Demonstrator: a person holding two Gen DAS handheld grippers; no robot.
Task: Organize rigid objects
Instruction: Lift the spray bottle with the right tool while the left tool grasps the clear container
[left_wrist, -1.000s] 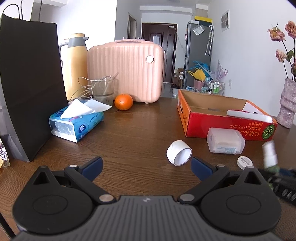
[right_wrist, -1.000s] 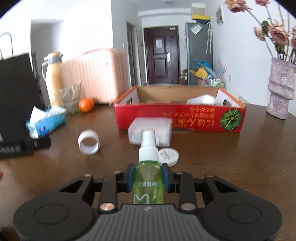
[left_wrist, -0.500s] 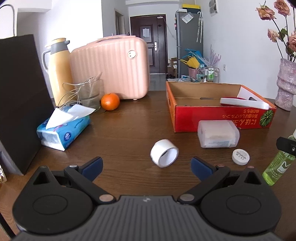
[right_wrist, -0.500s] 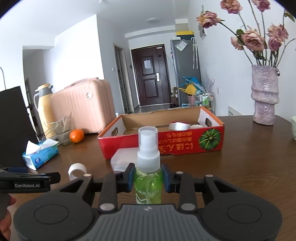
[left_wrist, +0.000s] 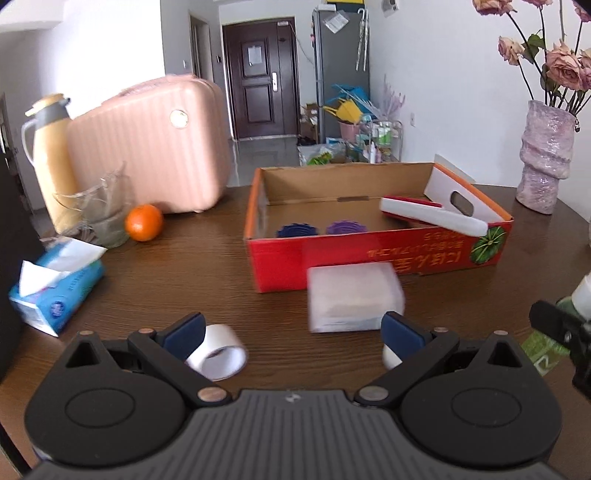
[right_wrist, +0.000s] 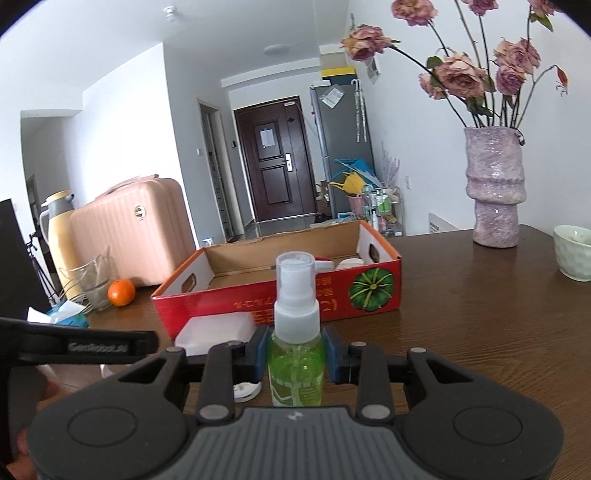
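Left gripper (right_wrist: 85, 345) arm, lower left of the right wrist view: "GenRobot.AI", blurred
Red box (left_wrist: 406, 258) front: upside-down Asian lettering, unreadable
Green spray bottle (right_wrist: 295, 363) label: white print, too blurred to read

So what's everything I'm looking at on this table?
Cardboard box: one, red, table centre, open.
Spray bottle: one, green, upright in right gripper.
Plastic case: one, whitish, before the box.
Tape roll: one, white, near left gripper.
Orange: one, by the suitcase.
Suitcase: one, pink, back left.
Flask: one, yellow.
Tissue pack: one, blue, left.
Vase: one, pinkish, with flowers.
Bowl: one, pale, far right.
Left gripper: open.
Right gripper: shut on bottle.
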